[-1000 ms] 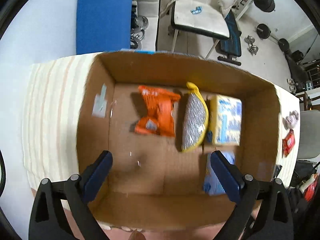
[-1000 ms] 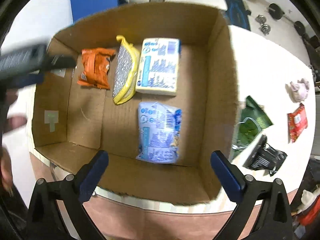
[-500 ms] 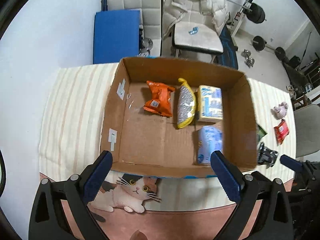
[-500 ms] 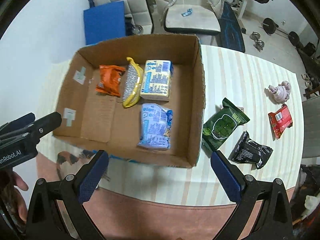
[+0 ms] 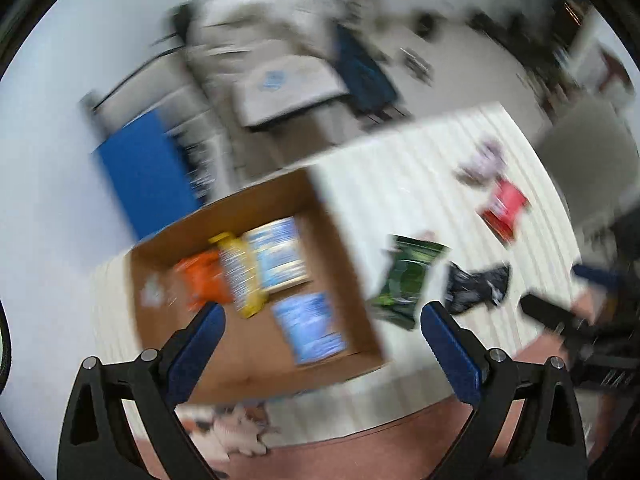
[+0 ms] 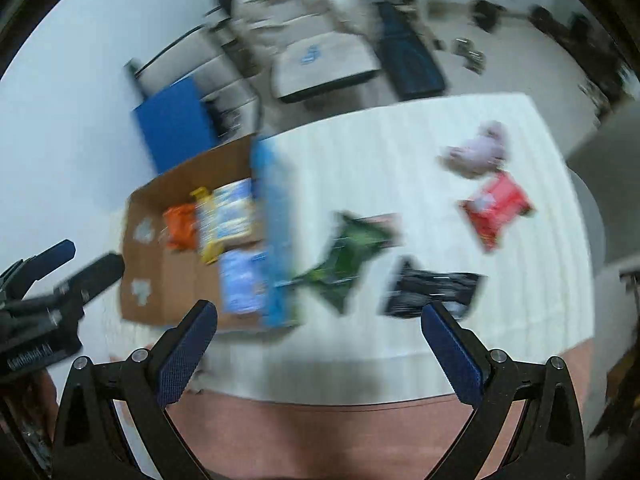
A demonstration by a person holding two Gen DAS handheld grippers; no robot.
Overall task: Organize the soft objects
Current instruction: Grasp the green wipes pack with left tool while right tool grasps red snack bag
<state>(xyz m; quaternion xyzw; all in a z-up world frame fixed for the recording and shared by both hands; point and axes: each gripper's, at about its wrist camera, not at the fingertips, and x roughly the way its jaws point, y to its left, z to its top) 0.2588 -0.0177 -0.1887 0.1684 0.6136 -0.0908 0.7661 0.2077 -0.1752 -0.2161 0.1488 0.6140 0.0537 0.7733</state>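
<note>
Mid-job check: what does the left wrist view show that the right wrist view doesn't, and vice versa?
Left wrist only: the cat print at the cloth's near edge and the right gripper from the side. Right wrist only: the box's blue outer wall and the left gripper from the side. Both: cardboard box, green packet, black packet, red packet.

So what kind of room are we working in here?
Probably a room at home that doubles as a gym, though the frames are blurred. A padded bench and what look like dumbbells stand on the floor behind a table with a striped cloth, where a cardboard box holds soft packets.
</note>
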